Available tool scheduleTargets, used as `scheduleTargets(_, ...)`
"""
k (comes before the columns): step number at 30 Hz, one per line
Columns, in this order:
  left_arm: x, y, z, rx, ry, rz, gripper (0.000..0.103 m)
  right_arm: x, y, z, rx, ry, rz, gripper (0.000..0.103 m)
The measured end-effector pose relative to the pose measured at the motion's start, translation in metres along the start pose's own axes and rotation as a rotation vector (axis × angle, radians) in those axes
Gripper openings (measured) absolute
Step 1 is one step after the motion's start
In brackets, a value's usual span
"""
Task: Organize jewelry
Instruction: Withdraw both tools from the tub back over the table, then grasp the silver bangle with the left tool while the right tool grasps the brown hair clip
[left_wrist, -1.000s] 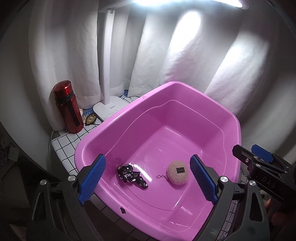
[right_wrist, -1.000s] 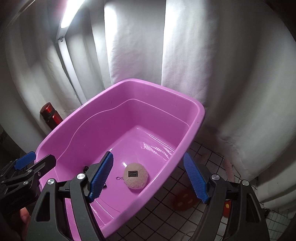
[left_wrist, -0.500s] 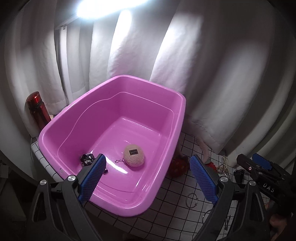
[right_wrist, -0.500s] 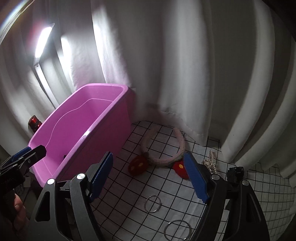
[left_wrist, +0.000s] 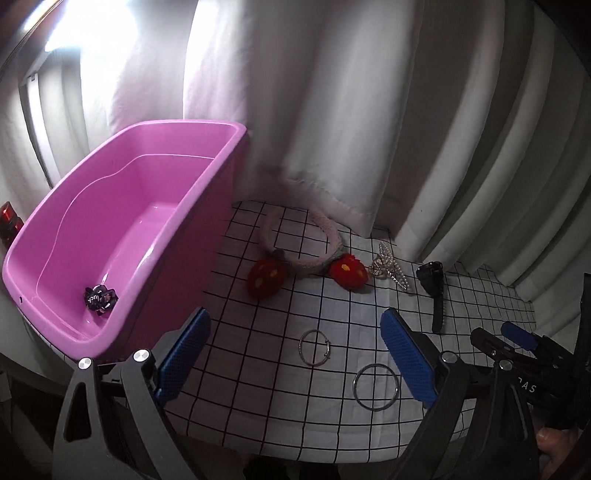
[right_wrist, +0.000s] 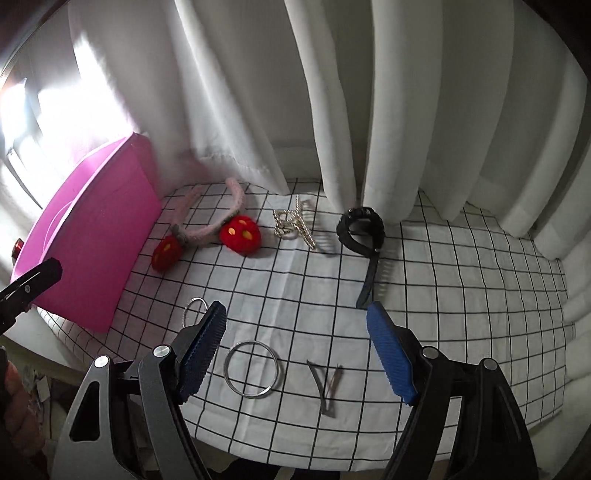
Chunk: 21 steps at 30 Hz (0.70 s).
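A pink tub (left_wrist: 207, 221) stands at the left, and in it lies a dark shiny bow (left_wrist: 99, 299). On the checked cloth (right_wrist: 461, 295) to its right lie a pink headband (left_wrist: 332, 240) with red mushroom ends, a pearl hair clip (right_wrist: 293, 225), a black watch (right_wrist: 360, 229), two silver bangles (left_wrist: 300, 347) (right_wrist: 226, 367) and dark hairpins (right_wrist: 327, 384). My left gripper (left_wrist: 295, 350) hangs open over the cloth above the bangles, holding nothing. My right gripper (right_wrist: 295, 350) is open above a bangle and the hairpins, and is empty too.
White curtains (right_wrist: 369, 110) close off the back and right of the table. A red bottle (left_wrist: 9, 221) shows behind the tub at the far left. The cloth's front edge (right_wrist: 295, 458) is just under the grippers. A hand (left_wrist: 550, 443) holds the right gripper's handle.
Both views have swung right, from looking into the tub to looking over the checked cloth with the jewelry. The tub now sits at the left. Both grippers stayed open.
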<state>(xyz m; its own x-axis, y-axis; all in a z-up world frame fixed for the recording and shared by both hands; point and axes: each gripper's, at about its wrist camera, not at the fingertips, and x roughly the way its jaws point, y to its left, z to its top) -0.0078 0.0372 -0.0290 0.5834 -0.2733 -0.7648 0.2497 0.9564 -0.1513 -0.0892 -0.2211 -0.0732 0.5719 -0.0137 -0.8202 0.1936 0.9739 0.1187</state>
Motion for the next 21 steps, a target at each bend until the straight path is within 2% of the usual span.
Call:
scheduleTargets(11,0.073,-0.01,-0.039,0.064,0.143,0.018,0.091,0.05,-0.027,-0.063,0.077,0.132,-0.043,0.075)
scheduleTargets(21,0.132,-0.012,-0.06,0.118,0.211,0.045,0.091,0.084,-0.034,-0.09,0.099,0.162,-0.075,0.075)
